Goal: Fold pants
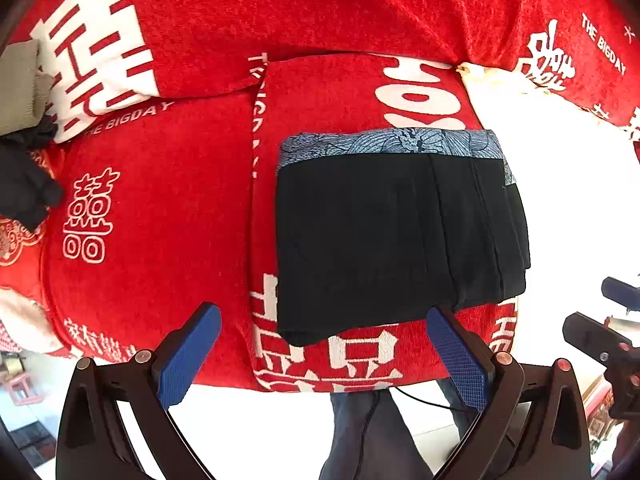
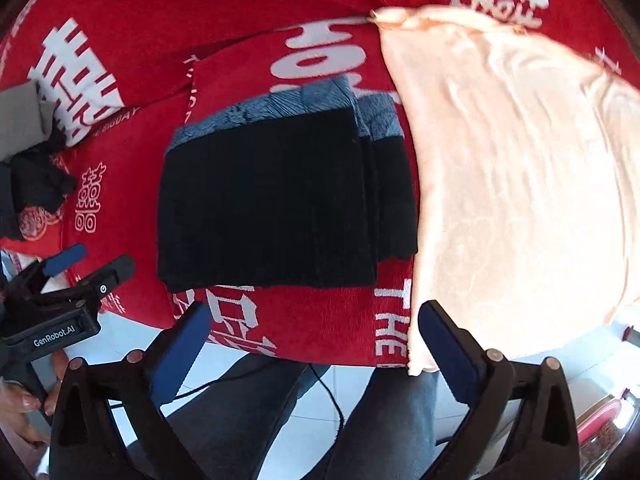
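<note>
On the red cover (image 1: 160, 200) the pants (image 1: 392, 240) lie folded, waistband away, just ahead of both grippers; left gripper (image 1: 324, 344) is nearer, its right finger at their hem; right gripper (image 2: 316, 344) hovers back, both spread empty

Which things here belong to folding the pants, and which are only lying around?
For the job:
black pants, already folded
left gripper, open
right gripper, open

Lying about:
red blanket
peach cloth
dark garment
grey cloth

Pants (image 1: 384, 236) – matt black cloth; red cover (image 1: 160, 184) – fuzzy towel-like fabric; peach cloth (image 2: 520, 168) – smooth, satiny sheen.
</note>
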Demonstrator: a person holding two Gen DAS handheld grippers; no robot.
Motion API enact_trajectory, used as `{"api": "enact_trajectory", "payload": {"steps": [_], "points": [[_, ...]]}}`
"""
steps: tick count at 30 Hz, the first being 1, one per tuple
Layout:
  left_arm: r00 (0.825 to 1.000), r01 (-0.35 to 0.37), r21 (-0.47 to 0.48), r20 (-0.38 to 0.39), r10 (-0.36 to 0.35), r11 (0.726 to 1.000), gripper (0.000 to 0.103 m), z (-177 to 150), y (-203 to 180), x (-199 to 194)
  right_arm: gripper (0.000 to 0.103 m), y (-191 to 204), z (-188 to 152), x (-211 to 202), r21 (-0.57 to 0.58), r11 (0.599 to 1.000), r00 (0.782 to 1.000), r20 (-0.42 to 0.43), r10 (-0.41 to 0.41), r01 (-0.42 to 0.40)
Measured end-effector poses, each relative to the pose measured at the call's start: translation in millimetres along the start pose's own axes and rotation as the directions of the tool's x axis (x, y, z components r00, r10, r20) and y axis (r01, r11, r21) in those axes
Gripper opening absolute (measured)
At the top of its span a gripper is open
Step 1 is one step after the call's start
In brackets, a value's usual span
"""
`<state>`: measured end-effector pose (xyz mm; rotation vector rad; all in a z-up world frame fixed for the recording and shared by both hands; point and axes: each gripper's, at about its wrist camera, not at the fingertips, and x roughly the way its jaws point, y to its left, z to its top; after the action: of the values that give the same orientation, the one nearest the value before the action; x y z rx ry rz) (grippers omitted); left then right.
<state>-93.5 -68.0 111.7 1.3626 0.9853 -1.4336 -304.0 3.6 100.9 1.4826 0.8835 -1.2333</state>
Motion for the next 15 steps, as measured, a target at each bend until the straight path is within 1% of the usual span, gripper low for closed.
{"api": "enact_trajectory", "payload": {"steps": [3, 7, 11, 15], "points": [[1.000, -0.017, 0.001, 0.000, 0.017, 1.000, 0.103, 0.4, -1.7, -5.6, 0.103, 10.4, 0.2, -15.9, -0.028, 0.999, 0.999, 0.021, -0.026, 0.027], [1.000, -0.020, -0.007, -0.004, 0.020, 1.000, 0.103, -0.9, -3.7, -11.0, 0.103, 16.7, 8.4, -26.5, -0.029, 0.999, 0.999, 0.008, -0.043, 0.043], [1.000, -0.029, 0.009, -0.009, 0.029, 1.000, 0.103, -3.3, -7.9, -14.5, 0.103, 14.0, 13.1, -32.2, -0.013, 0.997, 0.997, -0.008, -0.077, 0.077], [1.000, -0.024, 0.015, -0.018, 0.024, 1.000, 0.103, -5.4, -9.9, -15.6, 0.103, 7.5, 16.2, -34.9, 0.027, 0.996, 0.996, -0.013, -0.089, 0.089]]}}
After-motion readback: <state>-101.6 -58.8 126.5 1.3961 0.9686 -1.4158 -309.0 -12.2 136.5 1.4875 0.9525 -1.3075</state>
